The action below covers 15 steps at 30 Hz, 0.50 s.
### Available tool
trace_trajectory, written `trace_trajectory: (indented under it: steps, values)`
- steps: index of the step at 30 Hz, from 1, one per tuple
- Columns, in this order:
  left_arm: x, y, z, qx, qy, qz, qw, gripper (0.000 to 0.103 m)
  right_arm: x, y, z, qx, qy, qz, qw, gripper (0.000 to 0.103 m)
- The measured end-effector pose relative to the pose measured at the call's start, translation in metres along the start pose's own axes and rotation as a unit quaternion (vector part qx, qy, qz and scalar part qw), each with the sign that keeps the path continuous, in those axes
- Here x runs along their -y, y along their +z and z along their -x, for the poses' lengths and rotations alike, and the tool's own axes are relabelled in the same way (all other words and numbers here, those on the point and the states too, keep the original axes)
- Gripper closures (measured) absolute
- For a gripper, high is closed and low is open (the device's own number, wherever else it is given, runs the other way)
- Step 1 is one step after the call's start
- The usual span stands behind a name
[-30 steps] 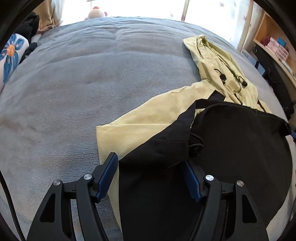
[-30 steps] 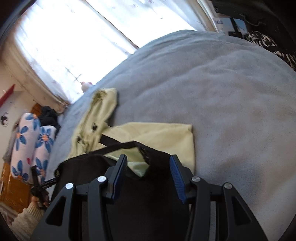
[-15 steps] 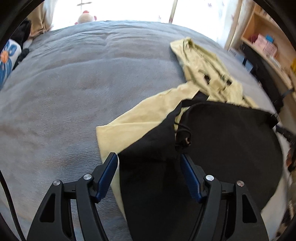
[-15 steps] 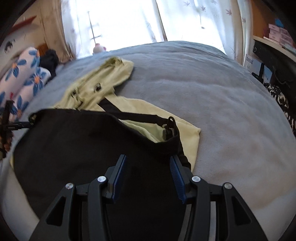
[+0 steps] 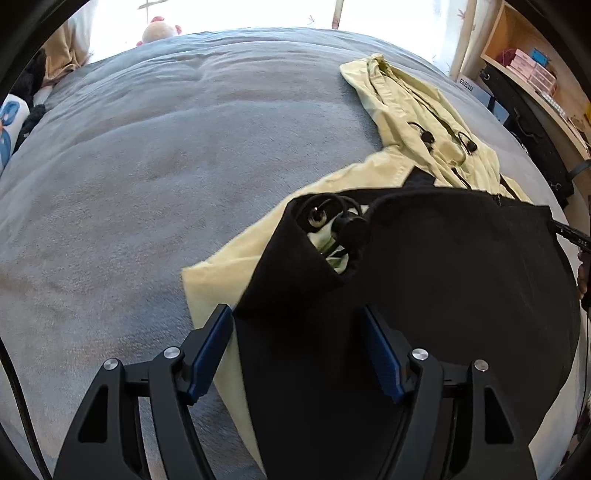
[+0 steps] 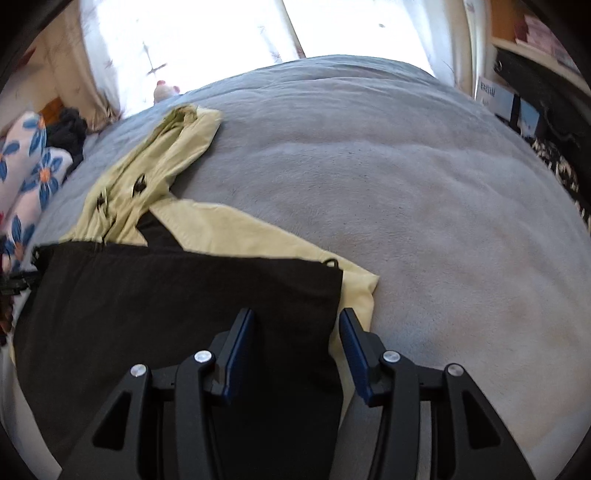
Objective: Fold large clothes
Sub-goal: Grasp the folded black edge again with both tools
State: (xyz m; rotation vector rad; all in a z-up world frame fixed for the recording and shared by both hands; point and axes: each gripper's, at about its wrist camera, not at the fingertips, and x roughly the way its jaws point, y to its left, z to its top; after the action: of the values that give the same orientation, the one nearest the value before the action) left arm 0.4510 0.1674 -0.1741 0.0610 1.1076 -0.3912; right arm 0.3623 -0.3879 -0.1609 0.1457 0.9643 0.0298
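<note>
A large jacket, pale yellow outside (image 5: 413, 122) with a black lining (image 5: 461, 280), lies on a grey bed blanket (image 5: 147, 166). Its lower black part is folded up over the yellow body; the hood points toward the window. A cord toggle (image 5: 351, 227) sits at the folded corner. My left gripper (image 5: 297, 332) has its jaws apart, and black fabric lies between them. In the right wrist view the jacket (image 6: 166, 177) and its black fold (image 6: 177, 295) show; my right gripper (image 6: 297, 336) also has its jaws apart over the fold's right edge.
A flower-print pillow (image 6: 26, 173) and dark clothes (image 6: 70, 133) lie at the bed's left. A plush toy (image 5: 157, 33) sits by the bright window. Shelves with boxes (image 5: 532, 70) and dark objects stand along the right side.
The black fold has been carried further up over the yellow body and lies flatter. The corner with the toggle moved away from me. Both grippers stay equally open.
</note>
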Motion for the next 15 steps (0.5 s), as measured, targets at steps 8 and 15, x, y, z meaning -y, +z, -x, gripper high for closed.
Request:
trace_trajectory:
  steps: [8, 15]
  values:
    - [-0.010, 0.020, -0.014, 0.011, -0.006, 0.048, 0.9988, 0.036, 0.015, 0.006, -0.025, -0.020, 0.035, -0.084, 0.996, 0.055]
    - [-0.002, 0.028, -0.015, 0.034, 0.037, 0.095, 0.9942, 0.088, 0.009, 0.001, -0.015, -0.002, 0.014, -0.103, 0.995, 0.086]
